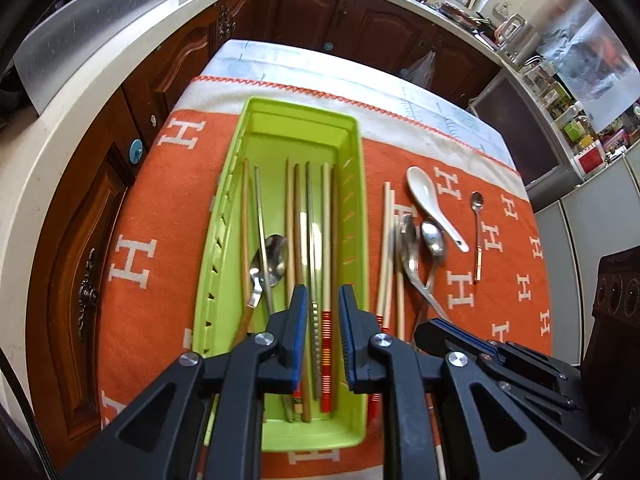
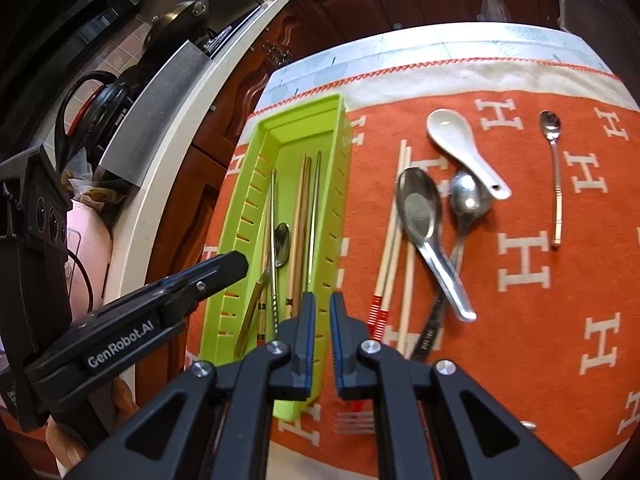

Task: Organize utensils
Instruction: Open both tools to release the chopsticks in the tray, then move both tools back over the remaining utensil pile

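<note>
Left wrist view, reading left to right. The green tray (image 1: 352,184) is lying lengthwise down the middle of the frame on the orange-clothed bench (image 1: 160,216), already carrying chopsticks and a steel spoon (image 1: 276,256). The left claw (image 1: 323,344) is hovering over the tray's near end, jaws partly open and holding nothing; a red-banded chopstick (image 1: 326,344) is showing in the gap below, lying in the tray, not gripped.

Right of the tray, the loose pieces are sitting on the cloth: a pair of chopsticks (image 1: 386,248), two steel spoons (image 1: 408,240), a white ceramic spoon (image 1: 430,204) and, farthest right, a small teaspoon (image 1: 478,236).

Right wrist view. The right claw (image 2: 322,336) is also standing narrowly open and empty, hanging above the tray's right wall (image 2: 334,216). The loose chopsticks (image 2: 394,232) are lying just right of it, long axis running away from the camera and roughly parallel to the tray, red-banded ends nearest the claw.

Judgement: the right claw is the nearer one to these; a short shift rightward should be lining it up, closing across the sticks' long axis.
</note>
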The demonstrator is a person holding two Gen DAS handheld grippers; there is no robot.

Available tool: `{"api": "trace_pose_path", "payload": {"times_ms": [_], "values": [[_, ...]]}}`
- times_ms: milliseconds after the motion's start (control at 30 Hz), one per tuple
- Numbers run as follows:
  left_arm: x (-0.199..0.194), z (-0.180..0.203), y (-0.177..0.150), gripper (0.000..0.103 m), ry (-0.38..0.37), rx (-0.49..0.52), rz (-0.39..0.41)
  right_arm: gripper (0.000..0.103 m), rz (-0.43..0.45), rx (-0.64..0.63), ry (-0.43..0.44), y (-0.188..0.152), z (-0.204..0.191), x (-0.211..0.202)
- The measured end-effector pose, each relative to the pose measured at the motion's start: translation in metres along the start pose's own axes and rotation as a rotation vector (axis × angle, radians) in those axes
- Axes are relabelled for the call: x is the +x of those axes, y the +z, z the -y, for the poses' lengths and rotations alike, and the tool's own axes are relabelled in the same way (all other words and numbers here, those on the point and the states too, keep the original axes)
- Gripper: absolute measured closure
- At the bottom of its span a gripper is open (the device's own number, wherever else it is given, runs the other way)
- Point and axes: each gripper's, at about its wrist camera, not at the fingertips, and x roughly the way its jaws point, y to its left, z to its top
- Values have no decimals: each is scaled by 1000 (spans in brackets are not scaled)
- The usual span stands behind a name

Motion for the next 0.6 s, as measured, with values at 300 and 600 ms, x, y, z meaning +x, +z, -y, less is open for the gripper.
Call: {"api": "trace_pose_path", "payload": {"times_ms": [300, 600], "values": [[-18, 32, -16, 74, -8, 37, 43, 96, 62, 1, -6, -11, 25, -40], [-32, 65, -41, 57, -4, 80, 88, 96, 139, -26, -26, -27, 45, -74]]}}
